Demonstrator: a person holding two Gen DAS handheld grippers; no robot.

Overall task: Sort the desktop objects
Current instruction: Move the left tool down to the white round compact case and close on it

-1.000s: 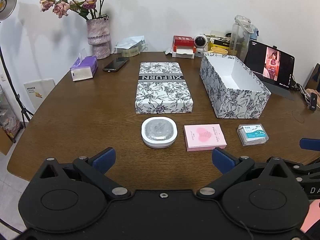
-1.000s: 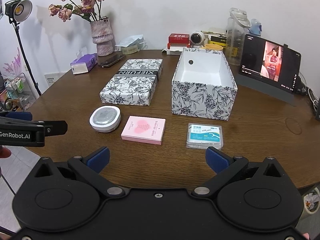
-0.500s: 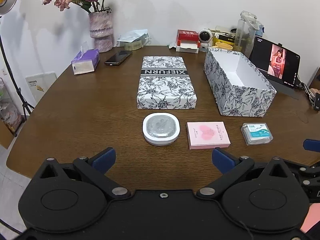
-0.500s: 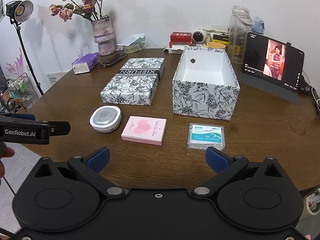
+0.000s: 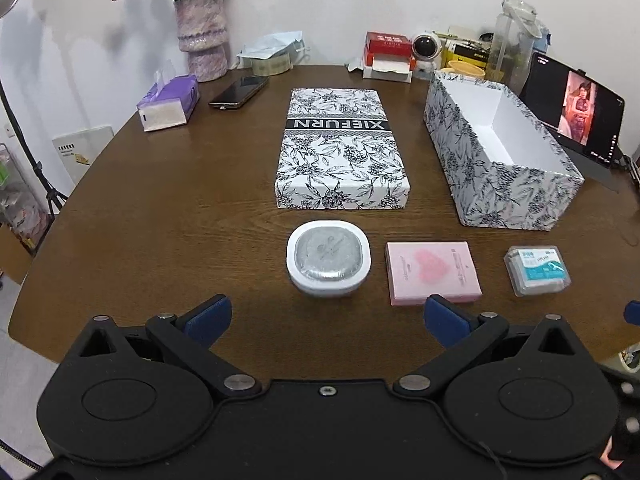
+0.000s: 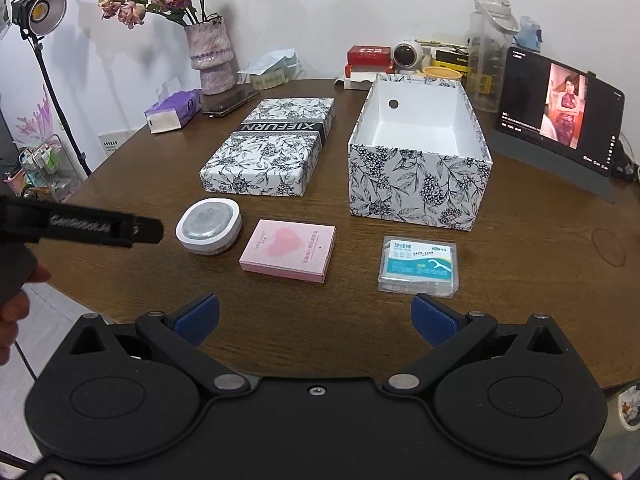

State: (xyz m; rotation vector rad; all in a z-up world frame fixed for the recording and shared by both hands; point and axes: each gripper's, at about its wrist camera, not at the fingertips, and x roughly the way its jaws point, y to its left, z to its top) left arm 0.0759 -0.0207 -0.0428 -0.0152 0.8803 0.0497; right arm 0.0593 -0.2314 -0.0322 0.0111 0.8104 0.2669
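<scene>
The left gripper (image 5: 327, 318) is matte black plastic with two round housings, each with a raised oval disc. Angled black link arms carry silver pivot screws and end in blue pads (image 5: 210, 318). A small screw sits at the centre of the body, and a thin black cable runs along its lower right. The right gripper (image 6: 316, 314) is built the same. Seen from the side, the left one carries blurred white lettering.

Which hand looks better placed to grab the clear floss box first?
Probably the right. The open right gripper sits almost straight before the floss box; from the open left gripper, it lies far off to the side.
</scene>
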